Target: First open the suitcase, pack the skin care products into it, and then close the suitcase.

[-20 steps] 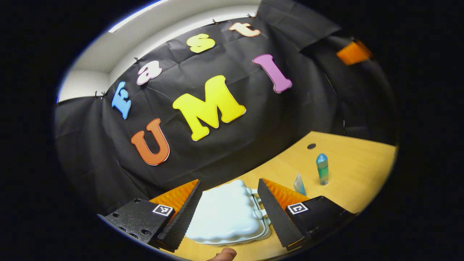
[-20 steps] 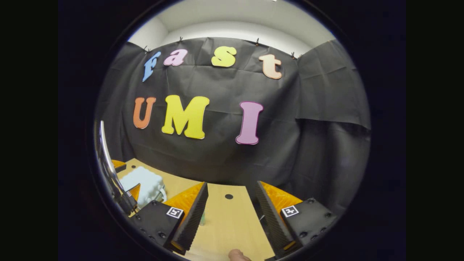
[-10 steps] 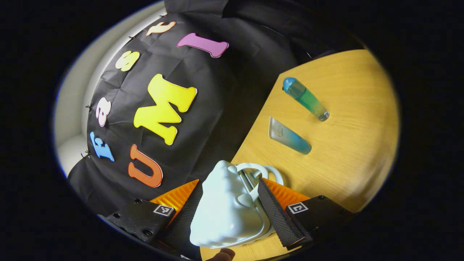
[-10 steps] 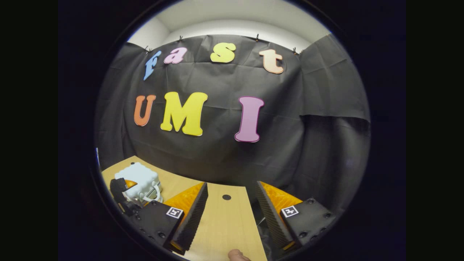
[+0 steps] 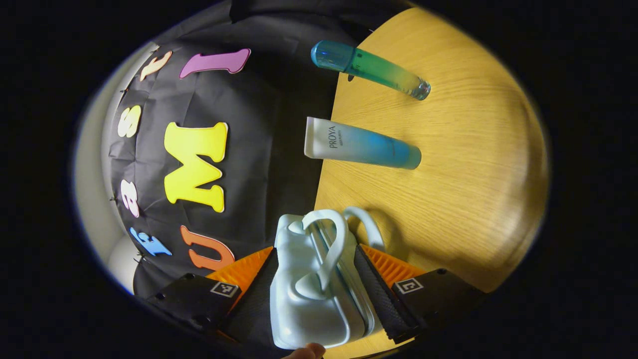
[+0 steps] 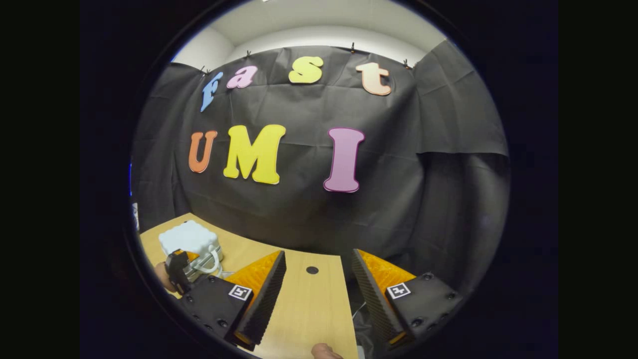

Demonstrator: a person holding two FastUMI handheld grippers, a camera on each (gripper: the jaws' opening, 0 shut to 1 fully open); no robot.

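Wooden table (image 5: 463, 164), light grain, backed by the black cloth wall (image 6: 309, 209); small dark hole (image 6: 312, 270) in the top, seen in the right gripper view.

White toy suitcase (image 5: 311, 284), hard shell, lid closed, two looped handles at its top edge. Sits between the fingers of the left gripper (image 5: 319, 289); jaws closed in on its two flanks, ribbed pads against the shell on both sides, contact on the right pad probable but partly hidden by the rim. In the right gripper view, same suitcase (image 6: 189, 242) on the table's left part, left gripper (image 6: 178, 269) and a hand (image 6: 162, 275) at its near side.

Blue-to-white squeeze tube (image 5: 361, 147), beyond the suitcase, apart from it. Label not read.

Blue-green clear bottle (image 5: 369, 67), beyond the tube, apart from it. Whether bottle and tube stand or lie not clear from the rolled left gripper view.

Right gripper (image 6: 319, 294): jaws wide apart, nothing between them but bare table.

Fingertip (image 5: 306, 351) at the bottom edge of the left gripper view.
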